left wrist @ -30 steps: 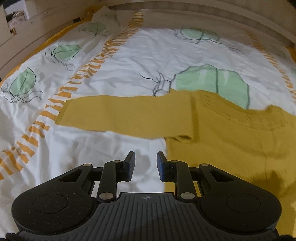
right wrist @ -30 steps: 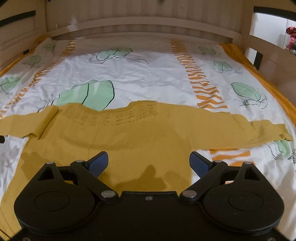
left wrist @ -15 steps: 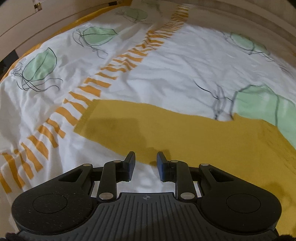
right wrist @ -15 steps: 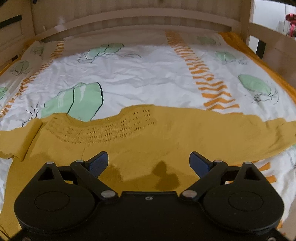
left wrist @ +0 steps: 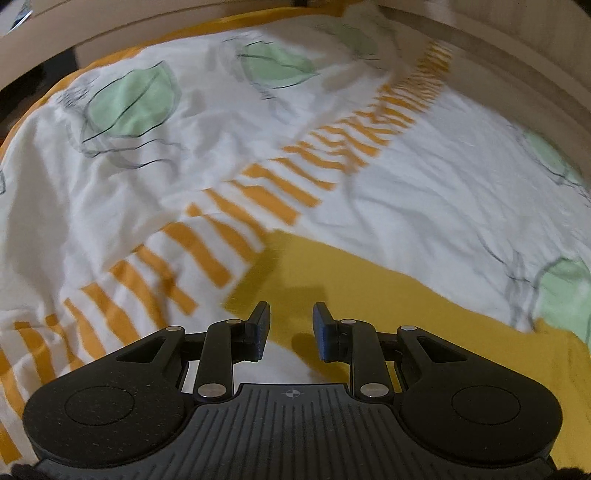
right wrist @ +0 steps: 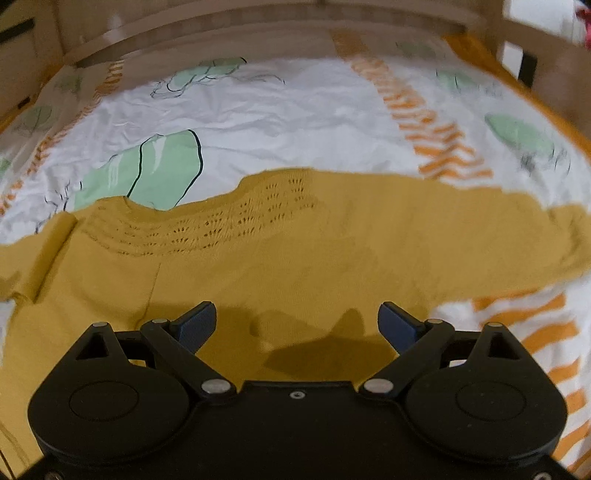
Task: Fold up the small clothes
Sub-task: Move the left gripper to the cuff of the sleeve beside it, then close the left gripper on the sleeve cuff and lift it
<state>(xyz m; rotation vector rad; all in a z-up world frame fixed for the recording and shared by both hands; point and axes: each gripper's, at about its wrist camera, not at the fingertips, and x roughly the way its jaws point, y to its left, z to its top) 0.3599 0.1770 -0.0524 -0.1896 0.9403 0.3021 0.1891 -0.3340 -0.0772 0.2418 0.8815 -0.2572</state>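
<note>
So the mustard knit sweater (right wrist: 295,258) is just lying flat on the leaf-print bedsheet (right wrist: 277,110), both sleeves out, no folds that I can see. Left gripper (left wrist: 290,325) sits at the left sleeve's cuff end (left wrist: 280,273), jaws a little apart, holding nothing. Right gripper (right wrist: 297,325) hangs wide open over the body. Basically all the folding's left.

Home bedroom, wooden bed frame (right wrist: 258,26), leaf-printed white bedsheet (right wrist: 280,122) with orange stripes, yellow edging
</note>
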